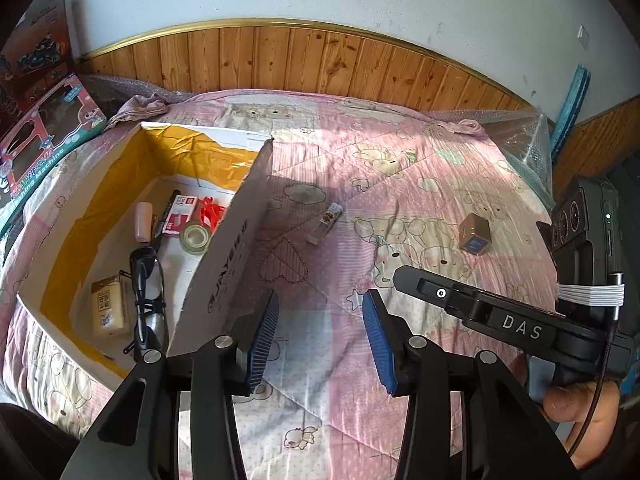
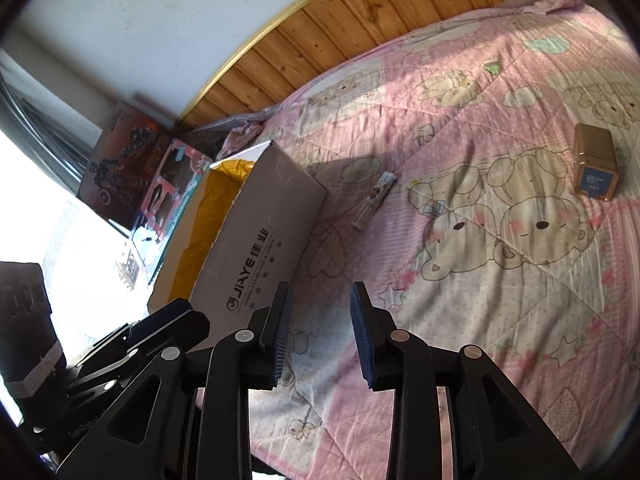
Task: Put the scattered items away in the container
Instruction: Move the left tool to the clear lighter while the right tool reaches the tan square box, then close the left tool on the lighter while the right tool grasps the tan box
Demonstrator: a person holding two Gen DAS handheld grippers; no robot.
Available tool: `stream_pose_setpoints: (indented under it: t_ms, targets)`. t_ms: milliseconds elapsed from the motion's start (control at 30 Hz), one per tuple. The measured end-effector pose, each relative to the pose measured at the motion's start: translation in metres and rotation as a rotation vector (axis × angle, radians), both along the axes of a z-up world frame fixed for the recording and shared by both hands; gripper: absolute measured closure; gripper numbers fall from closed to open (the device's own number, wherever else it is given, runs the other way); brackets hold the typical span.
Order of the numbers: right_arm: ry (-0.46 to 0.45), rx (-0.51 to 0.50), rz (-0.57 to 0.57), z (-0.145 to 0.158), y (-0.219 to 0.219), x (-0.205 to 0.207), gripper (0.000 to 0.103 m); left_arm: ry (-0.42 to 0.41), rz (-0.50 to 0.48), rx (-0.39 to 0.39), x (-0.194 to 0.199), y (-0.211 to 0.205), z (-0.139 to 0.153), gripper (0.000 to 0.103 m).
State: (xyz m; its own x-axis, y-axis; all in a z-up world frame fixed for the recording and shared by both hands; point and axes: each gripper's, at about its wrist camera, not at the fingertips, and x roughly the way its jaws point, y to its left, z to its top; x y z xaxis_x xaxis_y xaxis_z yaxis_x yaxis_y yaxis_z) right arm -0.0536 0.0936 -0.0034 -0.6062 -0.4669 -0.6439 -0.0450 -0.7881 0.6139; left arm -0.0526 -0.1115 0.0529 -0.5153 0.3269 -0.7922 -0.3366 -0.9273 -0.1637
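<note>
A cardboard box, printed "JIAYE", sat on a pink quilt with cartoon bears. Inside lay glasses, a tape roll and a small packet. A slim tube and a gold carton lay outside, well apart. The left gripper and right gripper both gaped empty above the quilt.

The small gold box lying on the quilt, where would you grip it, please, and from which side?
Grip the gold box across its two long side faces, near mid-length, coming down from above with the right gripper. It lies on its side, apart from other things, with flat parallel faces; the open jaws look wide enough.
</note>
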Motion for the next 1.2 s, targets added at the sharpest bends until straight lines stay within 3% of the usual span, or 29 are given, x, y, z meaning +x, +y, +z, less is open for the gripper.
stream_pose_setpoints:
  t_ms: [333, 633, 1033, 1167, 1200]
  targets:
    - [0.0, 0.072, -0.229, 0.003, 0.091, 0.005, 0.061, 0.023, -0.044, -0.022, -0.044, 0.046, -0.018, 0.051]
    - [-0.054, 0.3, -0.369, -0.017, 0.135, -0.015, 0.054, -0.019, -0.057, -0.075, -0.097, 0.077, -0.07, 0.045]
    - [-0.133, 0.431, -0.409, -0.052, 0.163, -0.051, 0.05, -0.111, 0.02, -0.105, -0.167, 0.081, -0.147, 0.045]
    - [-0.161, 0.422, -0.411, -0.063, 0.17, -0.057, 0.05, -0.06, 0.007, -0.132, -0.172, 0.089, -0.156, 0.045]
    - [-0.168, 0.413, -0.41, -0.066, 0.172, -0.058, 0.05, -0.054, -0.001, -0.133, -0.172, 0.091, -0.155, 0.049]
